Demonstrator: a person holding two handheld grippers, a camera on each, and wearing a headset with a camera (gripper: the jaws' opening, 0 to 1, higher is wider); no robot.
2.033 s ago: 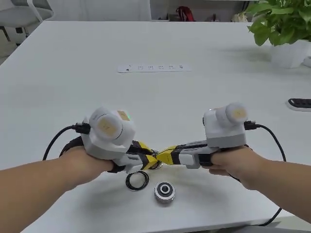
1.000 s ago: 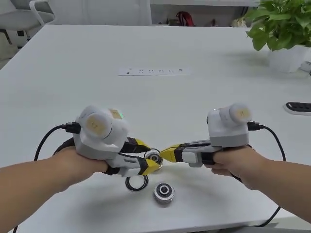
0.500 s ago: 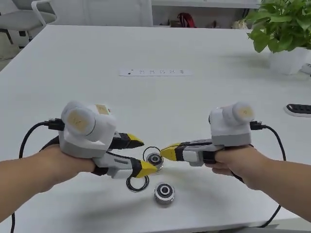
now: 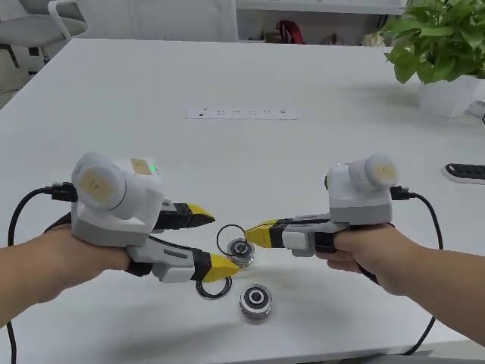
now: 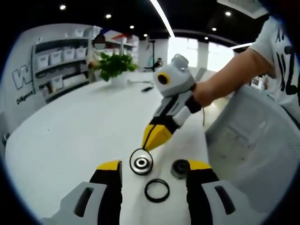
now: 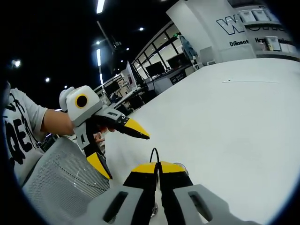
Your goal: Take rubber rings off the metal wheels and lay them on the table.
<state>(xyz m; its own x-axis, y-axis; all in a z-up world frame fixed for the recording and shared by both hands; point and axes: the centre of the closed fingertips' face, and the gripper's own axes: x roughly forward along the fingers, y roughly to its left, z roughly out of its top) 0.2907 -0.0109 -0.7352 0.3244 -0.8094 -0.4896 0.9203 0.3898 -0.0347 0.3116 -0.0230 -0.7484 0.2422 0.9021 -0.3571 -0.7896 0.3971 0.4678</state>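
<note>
My right gripper (image 4: 256, 233) is shut on a thin black rubber ring (image 4: 229, 238), which hangs as a loop over a small metal wheel (image 4: 241, 251) on the white table (image 4: 242, 167). My left gripper (image 4: 211, 241) is open, its yellow tips on either side of that wheel and not touching it. In the left gripper view the wheel (image 5: 141, 163) sits inside the ring (image 5: 140, 152), just ahead of my open jaws. A second ring (image 4: 214, 287) lies flat near the front, beside a bare second wheel (image 4: 256, 299). In the right gripper view a ring strand (image 6: 153, 154) rises from my shut jaws.
A white power strip (image 4: 241, 113) lies mid-table. A potted plant (image 4: 439, 45) stands at the back right, and a black strip (image 4: 465, 168) lies at the right edge. Cables trail from both grippers. The table's front edge is close below the wheels.
My left gripper has opened, let go of the wheel and drawn back to the left. My right gripper has stayed shut on the ring, which now loops loosely over the wheel.
</note>
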